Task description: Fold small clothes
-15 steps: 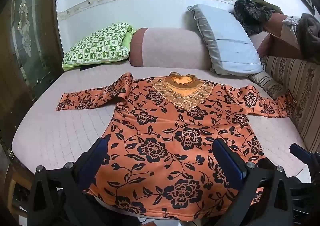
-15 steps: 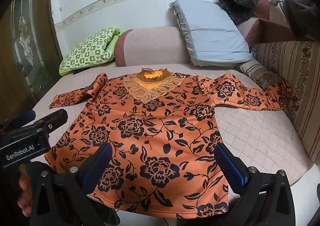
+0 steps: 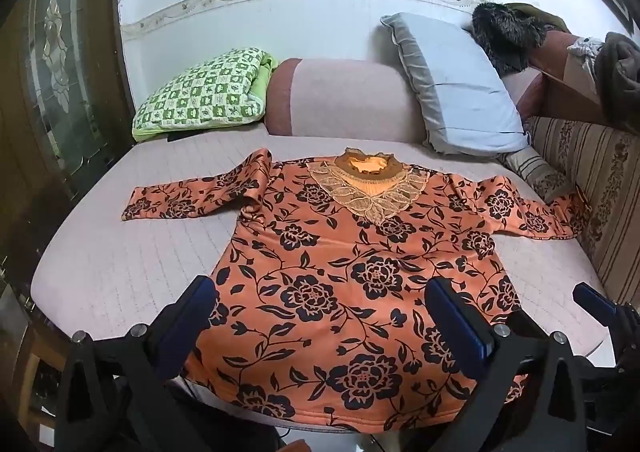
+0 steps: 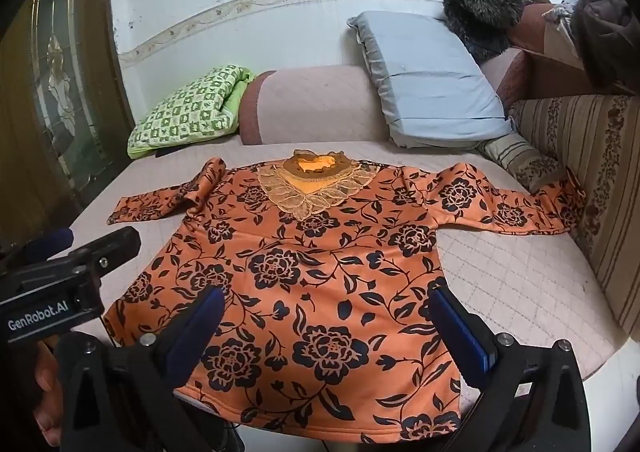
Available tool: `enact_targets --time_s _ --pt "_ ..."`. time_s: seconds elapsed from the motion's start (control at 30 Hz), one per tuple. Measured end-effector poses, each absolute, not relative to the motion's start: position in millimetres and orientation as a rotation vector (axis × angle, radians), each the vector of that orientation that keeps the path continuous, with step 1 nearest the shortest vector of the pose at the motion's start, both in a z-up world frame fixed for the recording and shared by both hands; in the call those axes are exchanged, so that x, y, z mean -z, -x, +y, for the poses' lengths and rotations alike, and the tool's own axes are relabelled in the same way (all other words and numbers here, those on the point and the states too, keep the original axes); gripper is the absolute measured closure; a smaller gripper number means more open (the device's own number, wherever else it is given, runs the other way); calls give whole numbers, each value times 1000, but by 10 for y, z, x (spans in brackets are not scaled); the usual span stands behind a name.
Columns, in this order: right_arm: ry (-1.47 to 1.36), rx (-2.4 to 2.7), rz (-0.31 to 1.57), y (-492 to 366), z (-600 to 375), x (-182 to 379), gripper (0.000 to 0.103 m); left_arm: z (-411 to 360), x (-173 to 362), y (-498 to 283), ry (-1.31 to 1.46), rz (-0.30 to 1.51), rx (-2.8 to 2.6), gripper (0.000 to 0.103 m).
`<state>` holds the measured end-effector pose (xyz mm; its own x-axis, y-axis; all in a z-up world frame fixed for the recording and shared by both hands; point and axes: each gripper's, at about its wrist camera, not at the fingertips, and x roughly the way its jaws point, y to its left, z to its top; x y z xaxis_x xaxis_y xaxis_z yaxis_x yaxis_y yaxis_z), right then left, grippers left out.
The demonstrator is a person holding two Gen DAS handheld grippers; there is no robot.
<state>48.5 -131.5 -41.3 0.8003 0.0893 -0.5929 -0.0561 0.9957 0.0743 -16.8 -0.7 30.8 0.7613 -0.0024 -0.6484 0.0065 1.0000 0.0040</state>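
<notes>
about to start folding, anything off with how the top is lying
Mostly flat, face up. Two things stand out: the orange floral top hangs its hem over the bed's front edge, and its right-hand sleeve runs up against the striped sofa side, cuff bunched there.

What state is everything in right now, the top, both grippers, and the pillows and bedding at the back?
Orange floral top: unfolded, spread flat face up on the bed, sleeves out to both sides, hem at the near edge.
Left gripper: open, above the hem, holding nothing.
Right gripper: open, above the hem, holding nothing.
Grey pillow: propped upright, leaning.
Green checked quilt: folded.
</notes>
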Motion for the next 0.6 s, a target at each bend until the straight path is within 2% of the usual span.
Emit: enact_targets --time_s 0.6 --pt "-46 -71 625 -428 -1322 378 0 19 -267 210 23 723 -1 0"
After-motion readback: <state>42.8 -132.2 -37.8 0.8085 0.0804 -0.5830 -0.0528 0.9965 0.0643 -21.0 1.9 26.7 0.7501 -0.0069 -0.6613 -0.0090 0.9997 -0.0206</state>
